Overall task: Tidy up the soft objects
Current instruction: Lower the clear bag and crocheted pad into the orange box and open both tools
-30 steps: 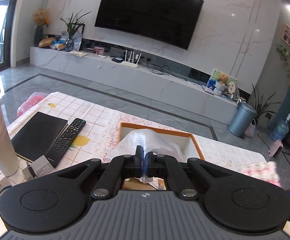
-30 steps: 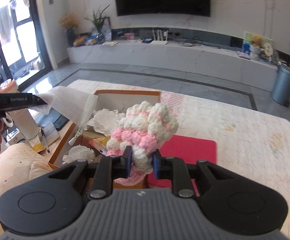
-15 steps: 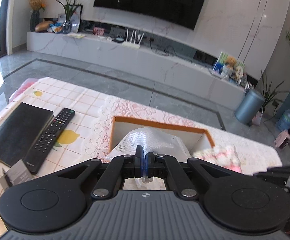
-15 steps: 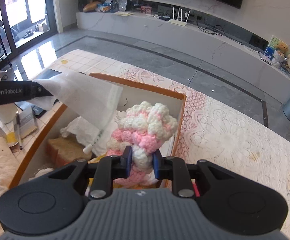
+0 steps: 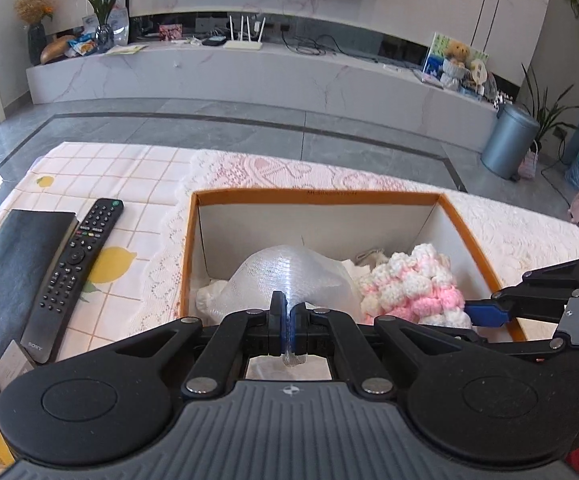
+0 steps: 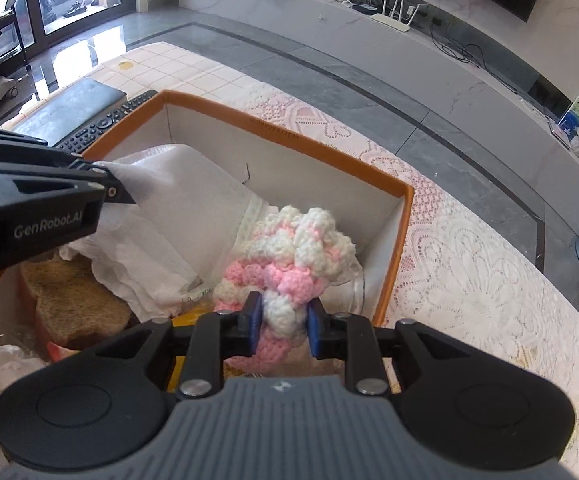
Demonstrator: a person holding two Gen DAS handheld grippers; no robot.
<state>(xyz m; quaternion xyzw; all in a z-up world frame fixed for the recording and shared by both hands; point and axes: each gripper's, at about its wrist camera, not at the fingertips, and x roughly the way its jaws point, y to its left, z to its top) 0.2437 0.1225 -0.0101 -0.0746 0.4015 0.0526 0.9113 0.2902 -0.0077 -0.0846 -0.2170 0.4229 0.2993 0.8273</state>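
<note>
While both grippers hang over the orange-rimmed box (image 5: pixel 313 196) at the middle of the frame, the left gripper (image 5: pixel 288 326) is clamped tight on a thin white mesh cloth (image 5: pixel 289 276) that billows into a dome. The right gripper (image 6: pixel 283 322) pinches a knobbly pink-and-white crocheted bundle (image 6: pixel 289 256), lumpy like popcorn, low inside the box's right half. A remote control (image 5: pixel 75 276) lies at left.

box (image 6: pixel 403 216) crowded, far corner free
</note>
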